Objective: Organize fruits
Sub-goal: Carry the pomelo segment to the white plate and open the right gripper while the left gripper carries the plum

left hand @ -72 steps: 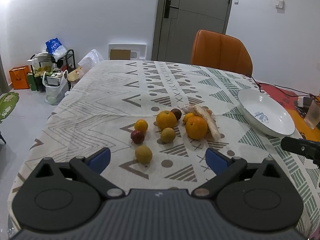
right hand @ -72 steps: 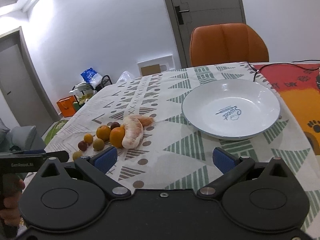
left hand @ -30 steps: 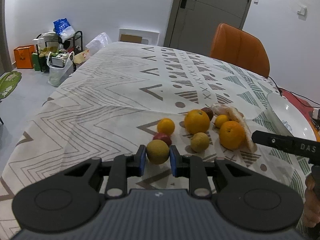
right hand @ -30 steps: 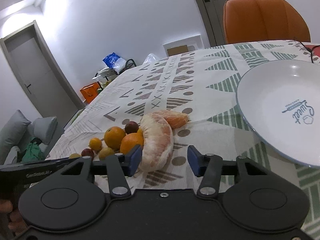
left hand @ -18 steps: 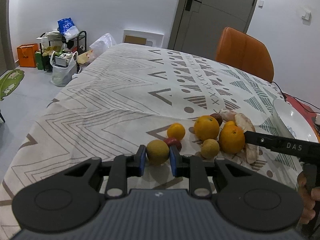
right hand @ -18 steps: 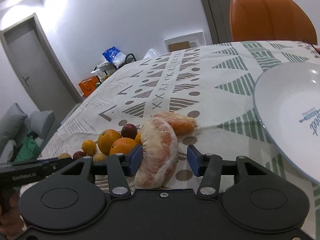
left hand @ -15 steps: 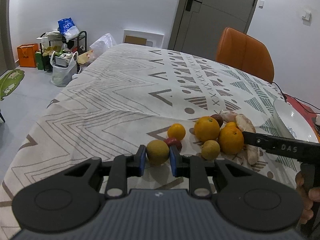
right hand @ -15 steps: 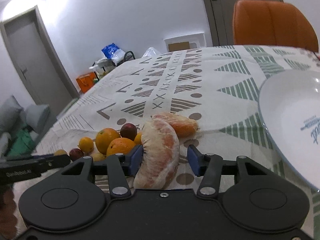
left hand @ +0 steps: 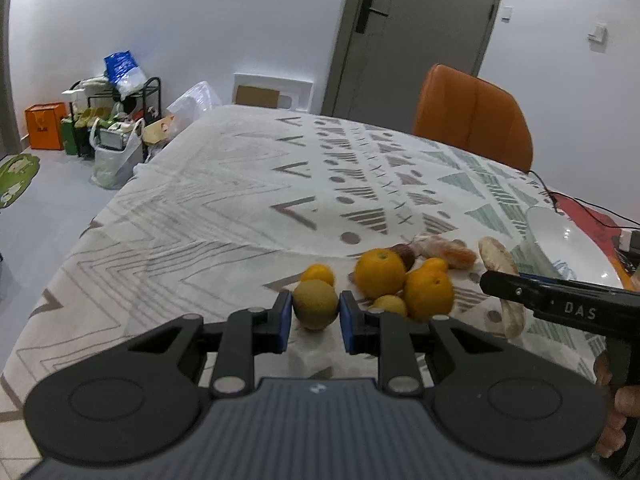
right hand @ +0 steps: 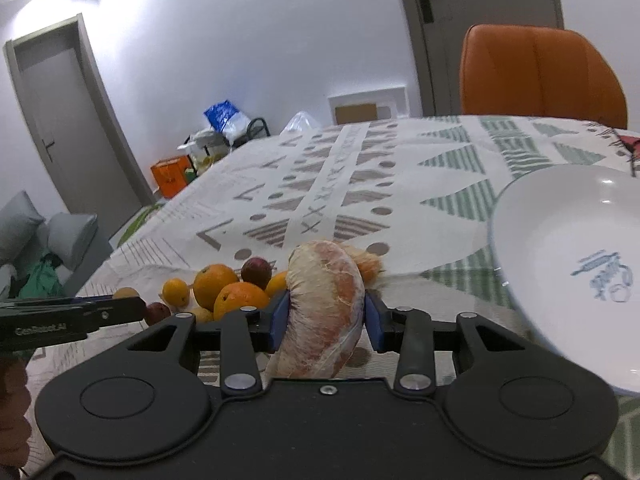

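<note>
Left gripper [left hand: 311, 317] was clamped on a small yellow-green fruit [left hand: 315, 305], near edge of the fruit pile [left hand: 400, 276]. Right gripper [right hand: 325, 322] jaws had just been closing and pressed a peeled pomelo wedge [right hand: 326, 308] between them. Risks: soft wedge could squash or tear; round fruit could roll out of the pads. Beyond, the white plate [right hand: 560, 240] sat empty to the right on the patterned tablecloth [left hand: 240, 200]; swinging either load could knock the oranges [left hand: 428, 294].
</note>
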Motion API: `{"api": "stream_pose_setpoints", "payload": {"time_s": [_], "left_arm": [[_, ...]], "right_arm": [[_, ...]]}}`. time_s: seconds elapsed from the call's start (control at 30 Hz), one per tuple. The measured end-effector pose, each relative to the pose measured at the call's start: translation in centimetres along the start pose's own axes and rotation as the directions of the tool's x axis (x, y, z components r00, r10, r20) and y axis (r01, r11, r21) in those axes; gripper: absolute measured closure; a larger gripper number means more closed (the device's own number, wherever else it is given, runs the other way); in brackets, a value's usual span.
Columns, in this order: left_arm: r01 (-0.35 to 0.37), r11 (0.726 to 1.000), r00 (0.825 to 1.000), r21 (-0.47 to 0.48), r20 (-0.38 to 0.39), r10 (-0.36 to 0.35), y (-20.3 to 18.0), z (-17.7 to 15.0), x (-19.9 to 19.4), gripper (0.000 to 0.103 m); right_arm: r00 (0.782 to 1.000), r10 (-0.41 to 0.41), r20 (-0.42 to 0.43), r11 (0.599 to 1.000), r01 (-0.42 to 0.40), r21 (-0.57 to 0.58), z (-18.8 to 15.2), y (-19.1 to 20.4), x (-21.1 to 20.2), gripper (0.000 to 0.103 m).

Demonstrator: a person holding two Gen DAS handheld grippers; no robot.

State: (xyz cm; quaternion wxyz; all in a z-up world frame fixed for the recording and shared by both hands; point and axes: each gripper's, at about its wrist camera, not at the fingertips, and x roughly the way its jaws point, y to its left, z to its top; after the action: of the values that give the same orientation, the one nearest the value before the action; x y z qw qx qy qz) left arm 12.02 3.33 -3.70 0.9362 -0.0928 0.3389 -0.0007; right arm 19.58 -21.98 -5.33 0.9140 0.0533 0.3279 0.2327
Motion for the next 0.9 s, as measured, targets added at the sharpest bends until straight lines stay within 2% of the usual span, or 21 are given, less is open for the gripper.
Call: {"api": "stream_pose_setpoints", "payload": {"time_s": [0.4, 0.9], "left_arm": [[0.08, 0.995, 0.997, 0.067, 0.008, -0.08, -4.1, 0.8, 1.0, 0.08], [0.197, 0.972, 0.98, 0.131, -0.009, -0.197, -9.4, 1.2, 3.2, 0.08]], "right_arm": [[0.995, -0.075, 0.07, 0.997, 0.072, 0.04, 0.0, -3.1, -4.1, 0.065], [0.96, -0.262, 0.096, 0.962, 0.252, 0.106, -0.8, -7.8, -6.8, 0.065]]}}
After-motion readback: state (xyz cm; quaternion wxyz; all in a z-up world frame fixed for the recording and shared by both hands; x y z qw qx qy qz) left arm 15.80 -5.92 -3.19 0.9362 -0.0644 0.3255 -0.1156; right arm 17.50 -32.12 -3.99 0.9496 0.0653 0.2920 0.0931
